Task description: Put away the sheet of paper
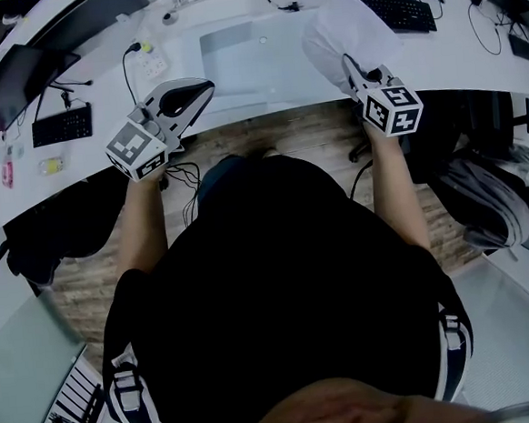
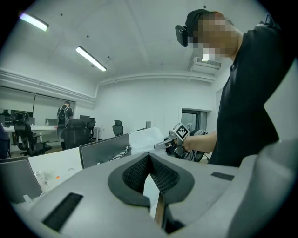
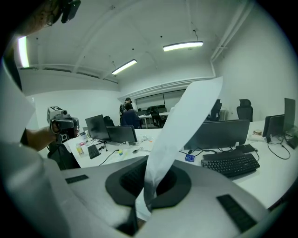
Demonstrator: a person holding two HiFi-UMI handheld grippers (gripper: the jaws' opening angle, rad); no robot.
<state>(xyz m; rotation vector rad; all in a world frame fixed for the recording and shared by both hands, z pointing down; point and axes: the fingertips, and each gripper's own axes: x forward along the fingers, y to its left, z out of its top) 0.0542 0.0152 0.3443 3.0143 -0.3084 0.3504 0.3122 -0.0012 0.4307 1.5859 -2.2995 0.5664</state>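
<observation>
We note the right claw (image 3: 146, 197) pinching the sheet of paper (image 3: 186, 121) by its near edge, the rest curling up beyond it over the surface (image 1: 263, 78); light, limp and crease-prone, we judge, best held at an edge; left claw (image 2: 150, 159) pressed together, empty.

This is an open-plan office: a long white desk (image 1: 471, 57) carries a black keyboard (image 1: 399, 8), dark monitors (image 3: 219, 134) and trailing cables (image 1: 126, 75), swivel chairs (image 2: 77, 132) stand at further desks beyond it, and strip lights (image 3: 182, 45) run overhead.
</observation>
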